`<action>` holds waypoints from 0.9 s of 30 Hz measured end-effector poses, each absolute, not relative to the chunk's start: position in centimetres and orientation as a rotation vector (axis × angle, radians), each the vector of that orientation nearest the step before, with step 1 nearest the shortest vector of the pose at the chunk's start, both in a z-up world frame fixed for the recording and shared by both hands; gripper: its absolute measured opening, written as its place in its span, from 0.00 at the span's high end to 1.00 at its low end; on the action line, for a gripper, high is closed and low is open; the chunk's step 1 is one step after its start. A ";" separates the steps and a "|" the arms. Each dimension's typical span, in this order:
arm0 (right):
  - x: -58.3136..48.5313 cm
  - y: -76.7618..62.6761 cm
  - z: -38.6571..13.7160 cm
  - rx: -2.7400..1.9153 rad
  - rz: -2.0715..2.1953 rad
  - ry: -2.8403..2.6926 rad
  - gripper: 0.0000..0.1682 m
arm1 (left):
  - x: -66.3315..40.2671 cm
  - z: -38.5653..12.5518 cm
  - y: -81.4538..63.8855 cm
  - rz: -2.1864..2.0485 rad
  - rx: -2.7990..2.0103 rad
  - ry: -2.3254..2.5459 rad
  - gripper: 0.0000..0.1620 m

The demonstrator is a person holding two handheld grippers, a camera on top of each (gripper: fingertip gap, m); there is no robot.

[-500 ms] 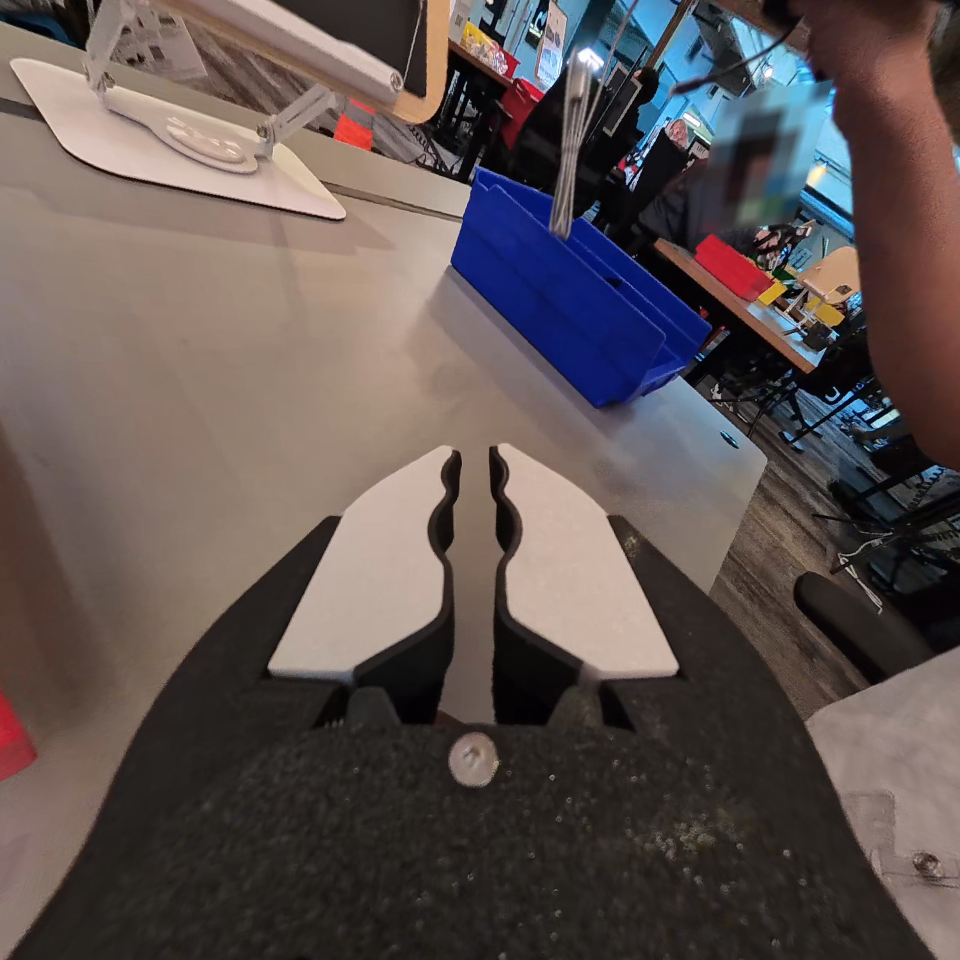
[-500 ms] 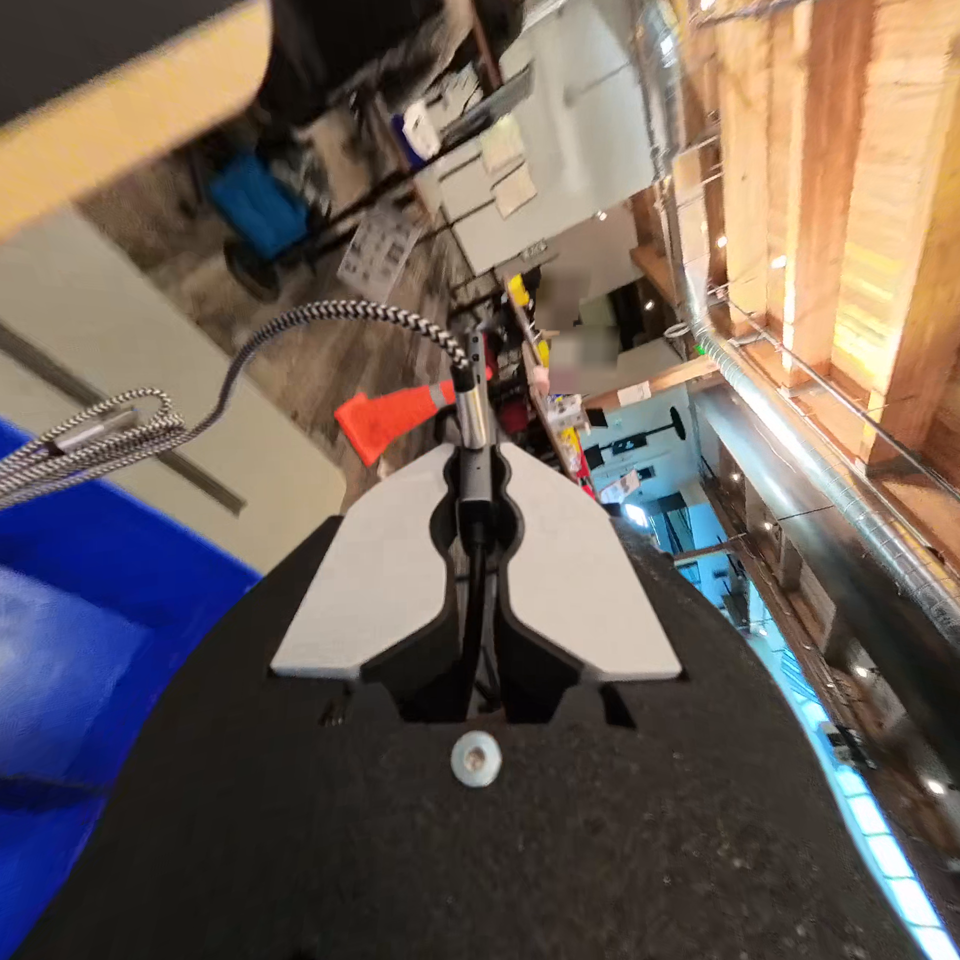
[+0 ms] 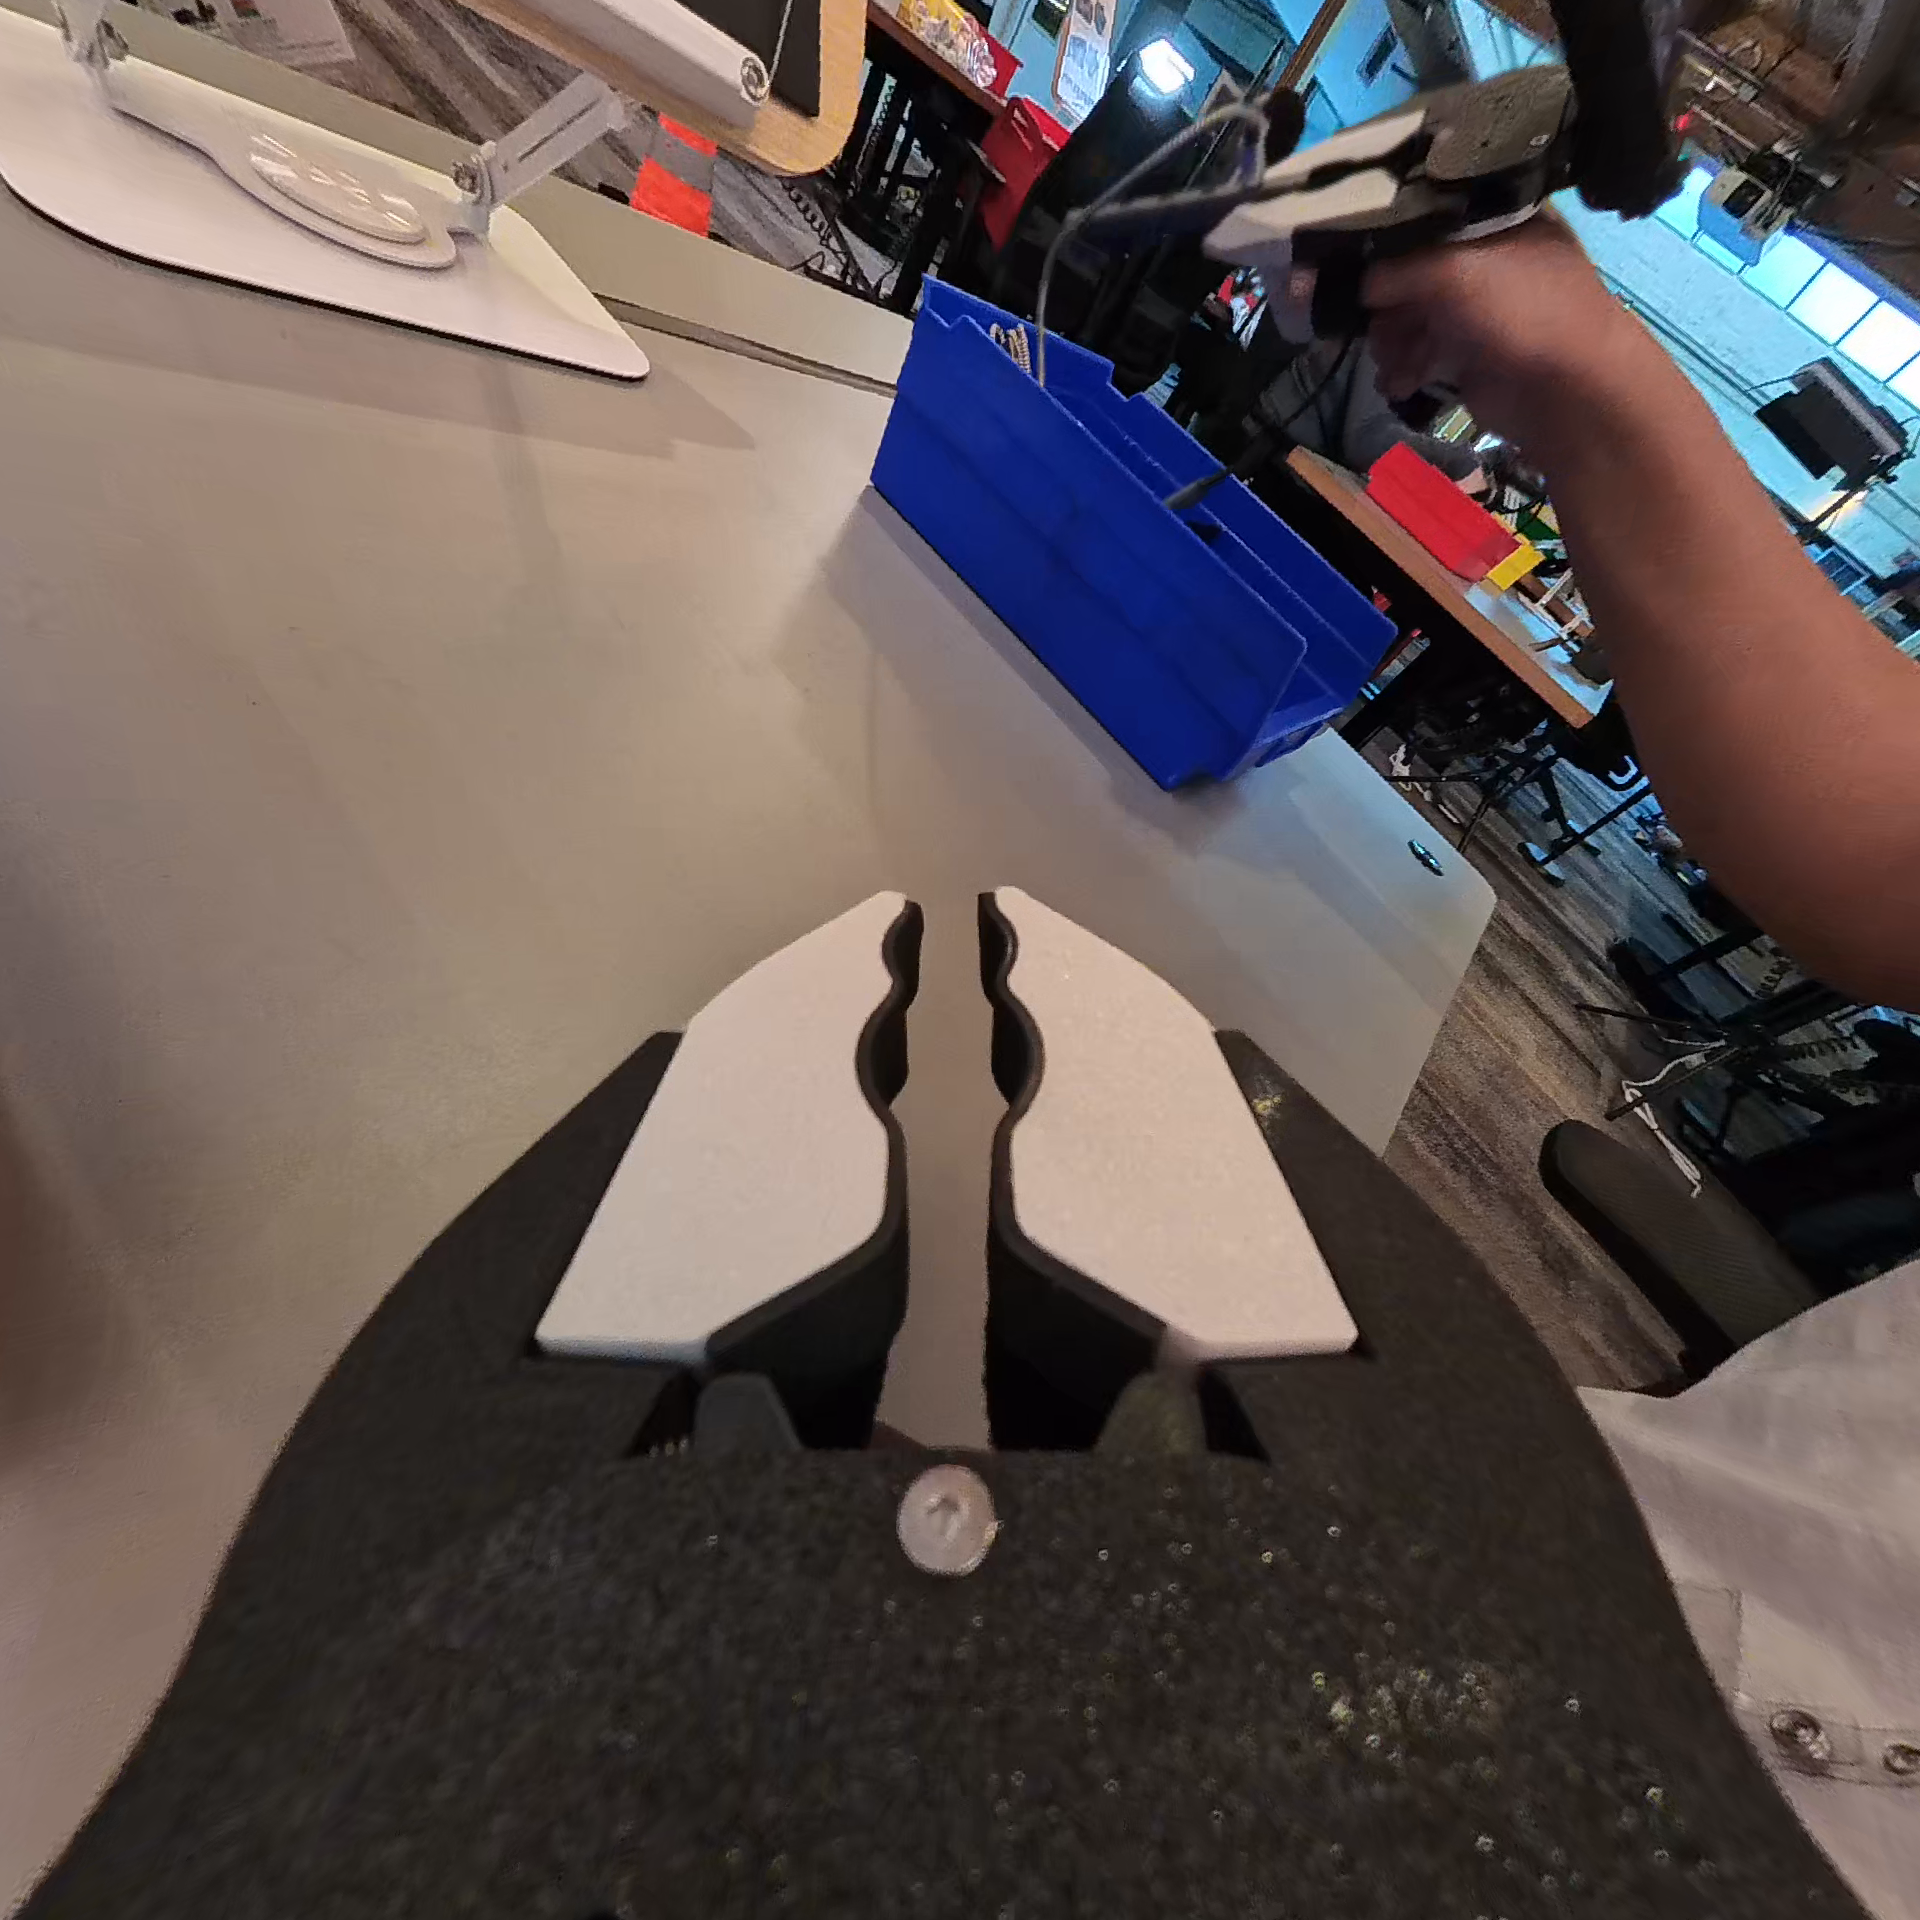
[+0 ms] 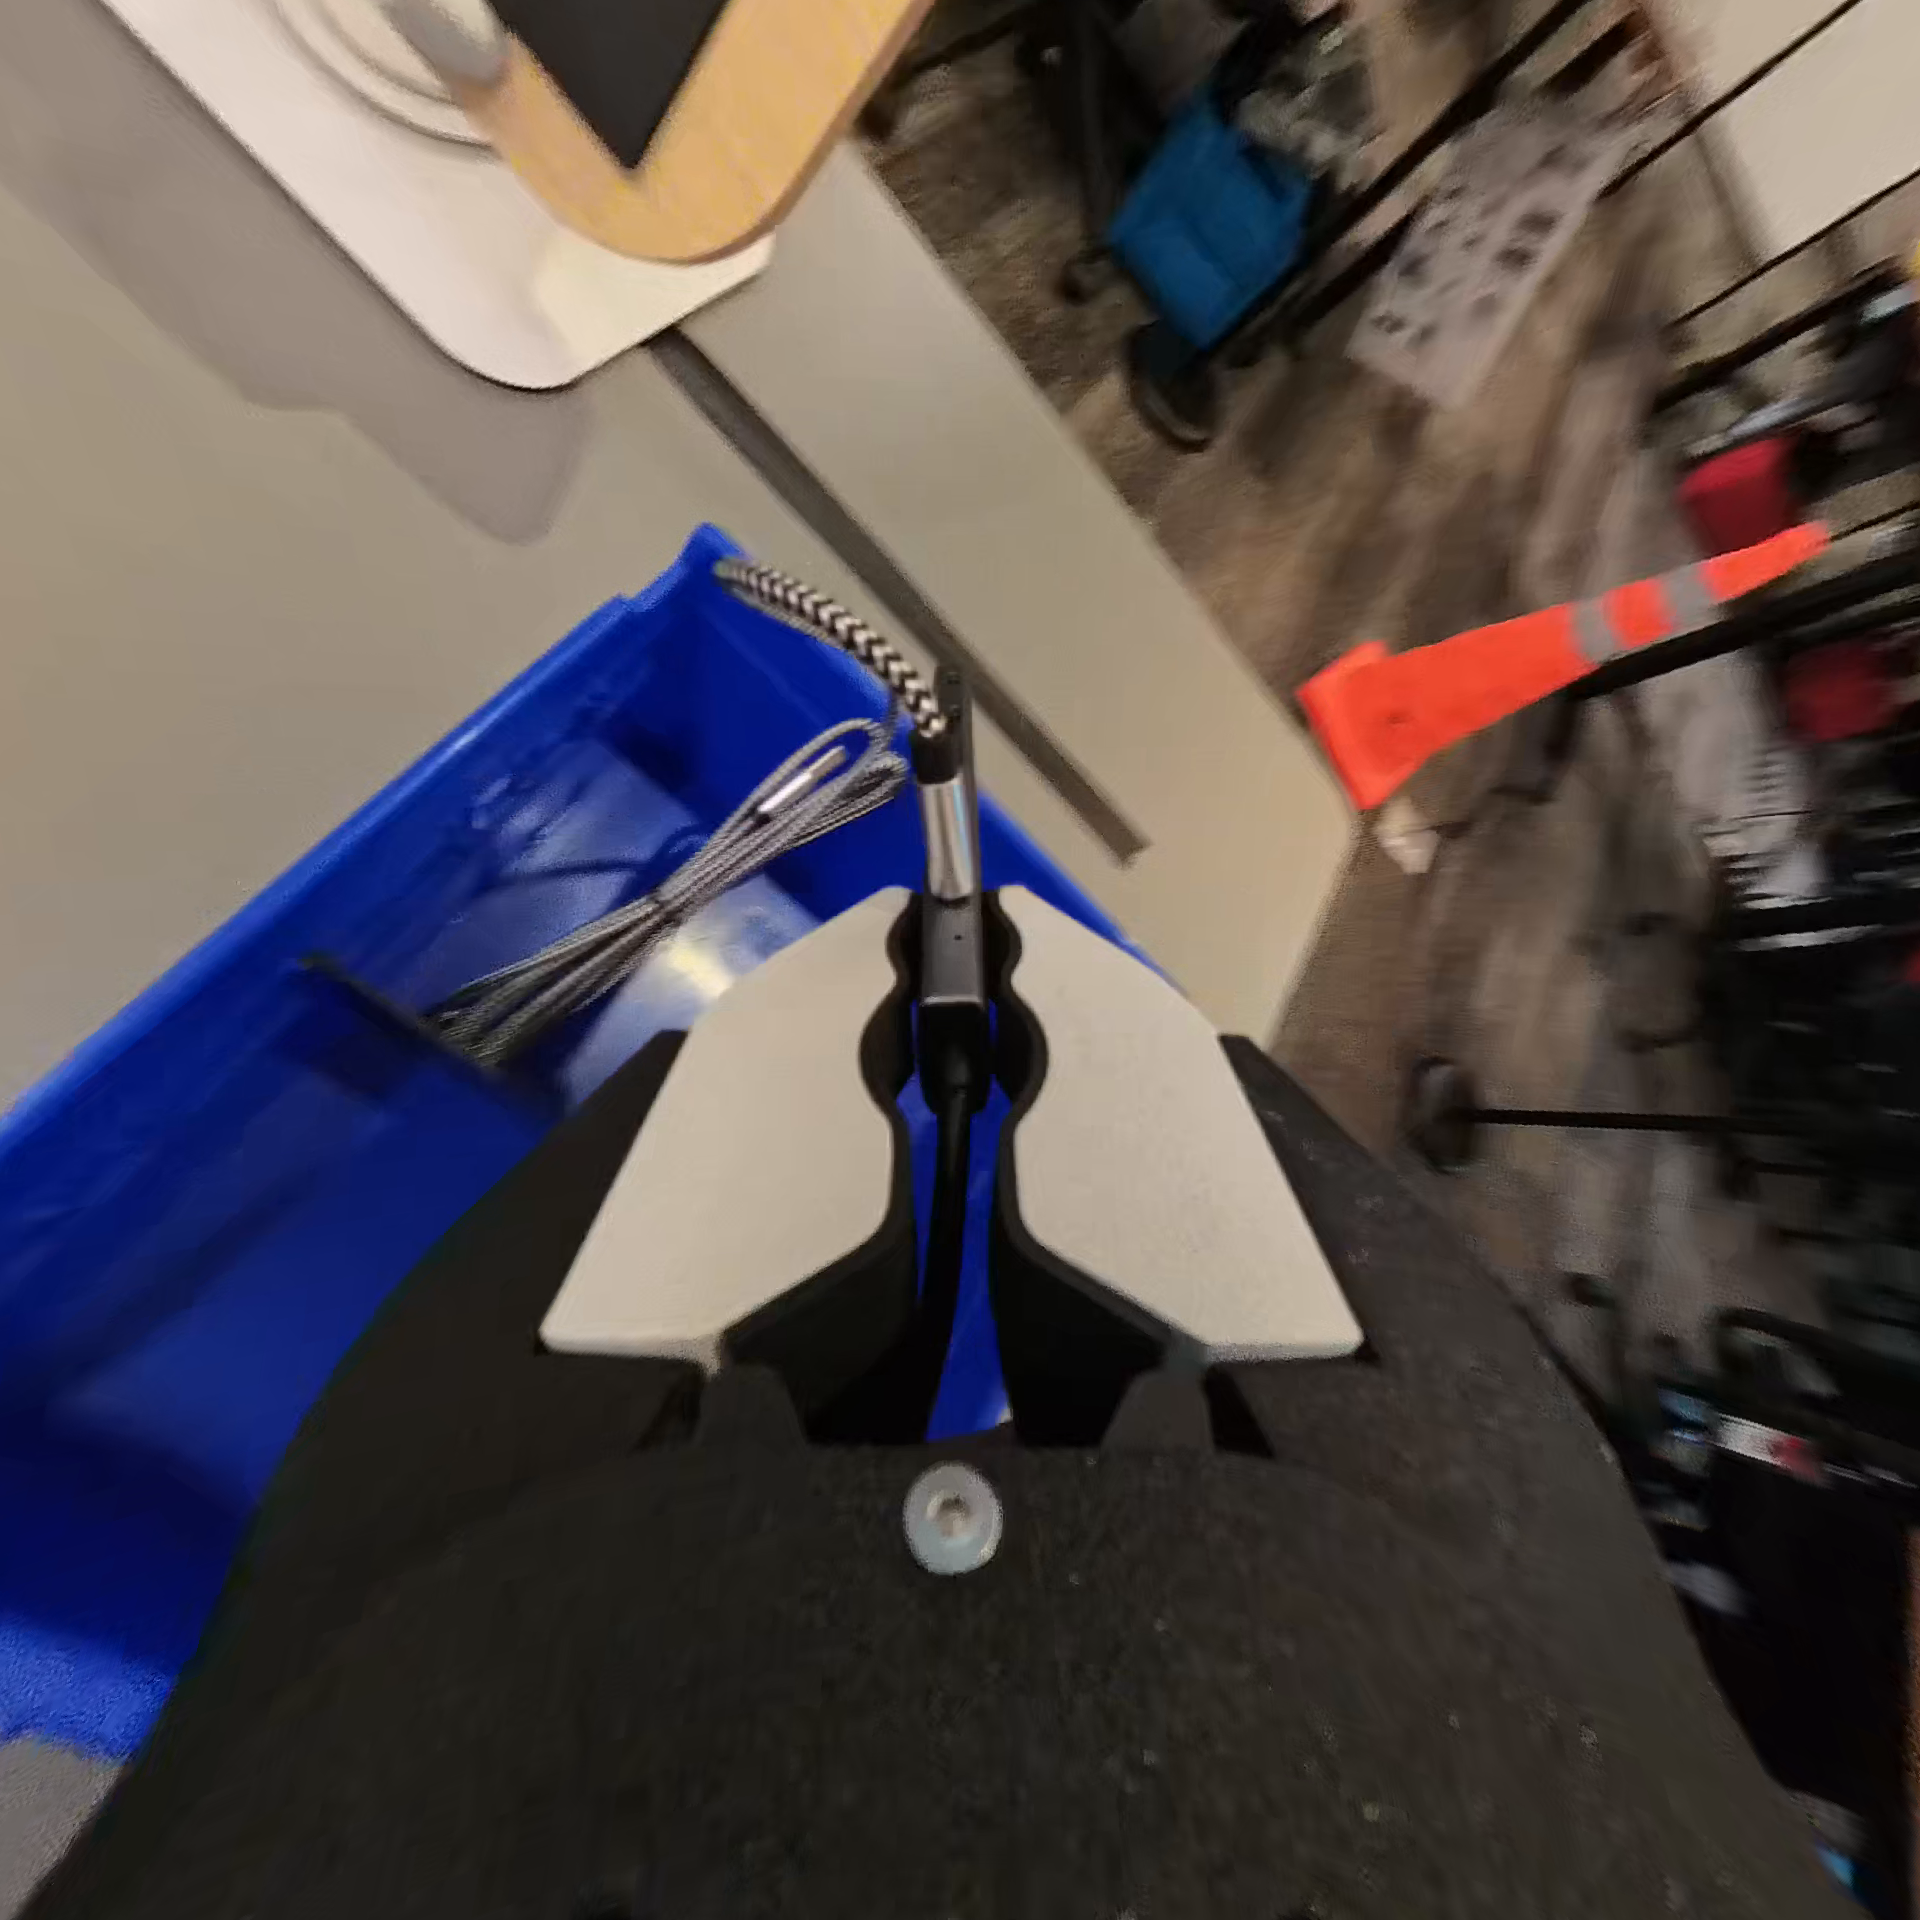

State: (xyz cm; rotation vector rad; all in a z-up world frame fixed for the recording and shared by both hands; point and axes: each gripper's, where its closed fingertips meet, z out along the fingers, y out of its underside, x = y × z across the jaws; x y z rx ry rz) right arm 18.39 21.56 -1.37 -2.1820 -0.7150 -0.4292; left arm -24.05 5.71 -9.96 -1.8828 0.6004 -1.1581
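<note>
Our right gripper (image 4: 951, 914) clamps a braided cable (image 4: 821, 623) by its plug above the blue bin (image 4: 312, 914), the cable's bundle hanging inside it, while our left gripper (image 3: 949, 909) hovers slightly parted, empty, over the bench (image 3: 416, 675).

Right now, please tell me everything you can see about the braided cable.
The cable has a black-and-white braided sleeve and a metal plug barrel that joins a black connector. The right gripper is shut on this connector end and holds it above the blue bin. From the plug the cable bends sharply and runs down into the bin, where the rest hangs as a folded grey bundle with a second metal plug at its top loop. The view is somewhat blurred.
</note>
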 end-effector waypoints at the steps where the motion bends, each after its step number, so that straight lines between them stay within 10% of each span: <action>1: 18.4 21.4 -2.0 -2.219 -0.349 -0.713 0.94 | -24.1 -10.0 5.7 -1.158 -1.883 0.602 0.94; 12: 17.1 21.9 -7.8 -2.374 0.407 -1.199 0.94 | -23.3 -10.4 5.0 -1.162 -1.897 0.648 0.94; 27: 23.8 22.0 -14.7 -2.786 -0.076 -1.182 0.74 | -23.1 -11.0 4.9 -1.136 -1.913 0.678 0.94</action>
